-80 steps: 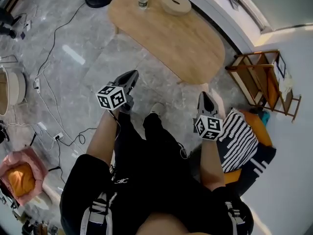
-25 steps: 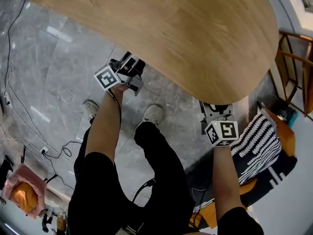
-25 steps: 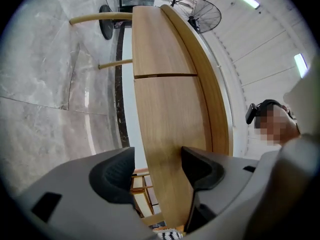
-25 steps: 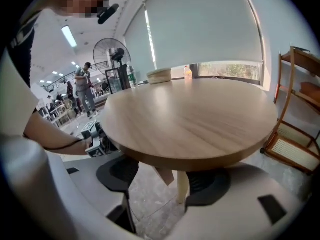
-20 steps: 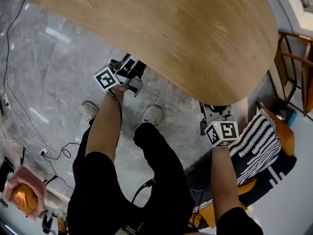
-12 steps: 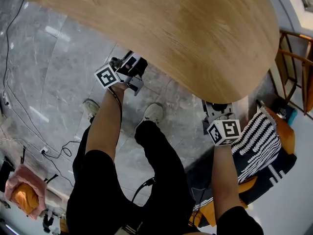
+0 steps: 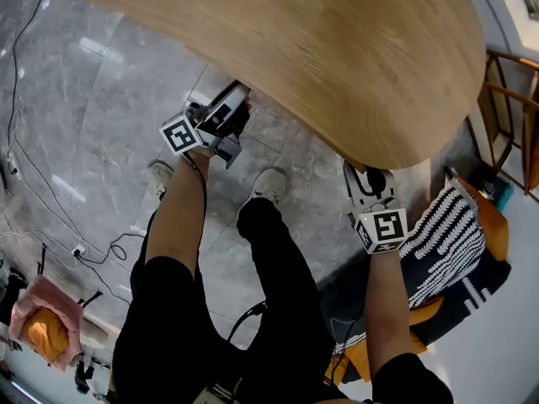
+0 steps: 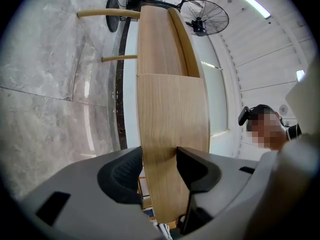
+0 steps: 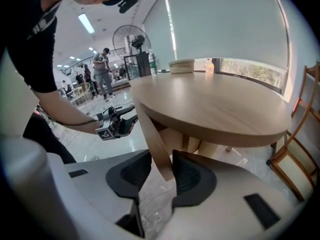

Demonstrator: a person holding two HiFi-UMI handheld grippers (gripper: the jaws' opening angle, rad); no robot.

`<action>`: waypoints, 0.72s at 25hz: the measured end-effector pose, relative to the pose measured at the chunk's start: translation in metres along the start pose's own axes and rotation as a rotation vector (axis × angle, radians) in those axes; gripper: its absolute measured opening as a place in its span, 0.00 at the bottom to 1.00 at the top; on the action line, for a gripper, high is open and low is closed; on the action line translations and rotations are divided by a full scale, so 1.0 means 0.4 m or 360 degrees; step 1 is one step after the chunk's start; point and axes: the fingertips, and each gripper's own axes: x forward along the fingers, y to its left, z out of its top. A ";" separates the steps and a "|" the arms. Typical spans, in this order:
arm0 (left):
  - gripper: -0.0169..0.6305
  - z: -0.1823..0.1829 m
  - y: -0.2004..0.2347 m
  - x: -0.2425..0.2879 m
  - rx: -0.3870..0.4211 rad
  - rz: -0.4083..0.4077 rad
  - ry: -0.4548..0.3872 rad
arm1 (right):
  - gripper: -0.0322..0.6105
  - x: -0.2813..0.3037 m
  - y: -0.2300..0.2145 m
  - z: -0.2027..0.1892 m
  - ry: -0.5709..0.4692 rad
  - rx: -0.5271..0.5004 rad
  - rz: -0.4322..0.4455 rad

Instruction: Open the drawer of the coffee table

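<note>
Wood sits in both our tools: the left gripper [image 8: 159, 166], jaws just closing, clamps the coffee table's [image 7: 320, 49] near edge, perhaps its drawer front [image 8: 170, 114]; the right gripper [image 9: 161, 171], likewise closing, pinches a slanted strut [image 9: 152, 129] underneath.

A big open hall with one corner dressed up as a living room. A wooden coffee table [image 7: 320, 49] stands on polished grey stone floor [image 7: 101, 116], with a striped cushion [image 7: 442, 242] at 4 o'clock and a wooden rack [image 7: 505, 99] at 3 o'clock. Loose cables [image 7: 108, 244] trail over the floor at 9 o'clock. Beyond the table are a standing fan [image 8: 205, 18], long ceiling lights [image 9: 86, 23] and other people [image 9: 102, 66] walking about.
</note>
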 end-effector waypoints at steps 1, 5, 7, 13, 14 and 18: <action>0.38 0.000 -0.003 -0.015 -0.0010 0.0004 0.0004 | 0.27 -0.001 0.016 -0.005 0.0017 -0.0042 0.0017; 0.38 -0.017 -0.023 -0.089 -0.0041 0.0013 0.0029 | 0.25 -0.019 0.088 -0.038 0.0079 -0.0145 0.0067; 0.38 -0.022 -0.034 -0.129 -0.0046 0.0025 0.0038 | 0.25 -0.026 0.130 -0.047 0.0118 -0.0166 0.0090; 0.23 -0.040 -0.045 -0.239 -0.0099 0.0157 0.0069 | 0.23 -0.048 0.230 -0.073 0.0209 -0.0242 0.0108; 0.06 -0.047 -0.050 -0.249 -0.0092 0.0156 0.0098 | 0.23 -0.049 0.234 -0.073 0.0212 -0.0239 0.0100; 0.06 -0.044 -0.069 -0.271 -0.0059 0.0137 0.0145 | 0.23 -0.045 0.244 -0.070 0.0210 -0.0218 0.0080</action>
